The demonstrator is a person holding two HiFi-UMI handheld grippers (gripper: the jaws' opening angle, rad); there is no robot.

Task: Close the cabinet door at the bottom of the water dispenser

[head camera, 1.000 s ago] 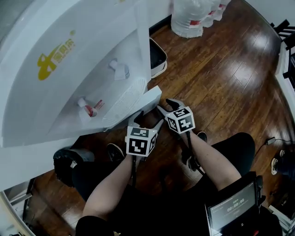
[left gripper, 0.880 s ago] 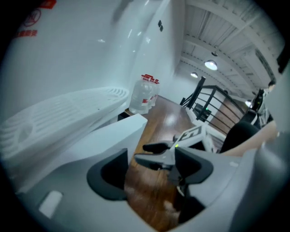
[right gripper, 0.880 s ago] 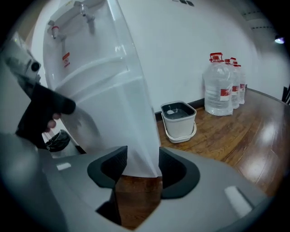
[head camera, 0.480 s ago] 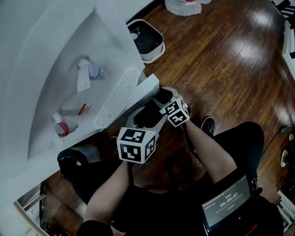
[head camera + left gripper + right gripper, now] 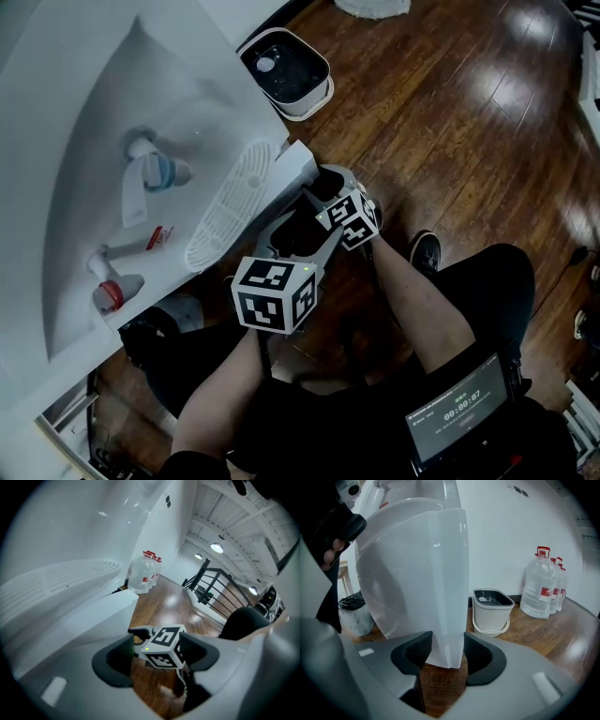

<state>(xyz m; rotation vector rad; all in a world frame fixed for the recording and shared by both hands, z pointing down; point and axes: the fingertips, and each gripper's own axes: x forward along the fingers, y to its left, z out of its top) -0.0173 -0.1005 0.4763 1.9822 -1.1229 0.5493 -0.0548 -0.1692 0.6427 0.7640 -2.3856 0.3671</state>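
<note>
The white water dispenser (image 5: 112, 112) fills the left of the head view. Its cabinet door (image 5: 298, 161) juts out toward me. In the right gripper view the door's free edge (image 5: 440, 573) stands upright between the jaws of my right gripper (image 5: 447, 648), and both pads press on it. From the head view the right gripper (image 5: 321, 186) sits at the door's corner. My left gripper (image 5: 292, 234) hangs just behind it. In the left gripper view the left gripper (image 5: 159, 649) has its jaws partly apart, holds nothing, and looks at the right gripper's marker cube (image 5: 165, 646).
A white bucket (image 5: 286, 73) stands on the wood floor beyond the door, with large water bottles (image 5: 541, 585) further back. A black-bagged bin (image 5: 354, 609) sits left of the dispenser. My legs, a shoe (image 5: 424, 248) and a tablet (image 5: 459, 412) are below.
My right gripper has sunk and rolled, and its jaws now sit around the door's edge. The left gripper's jaws have narrowed. The head camera has tilted toward the dispenser's front.
</note>
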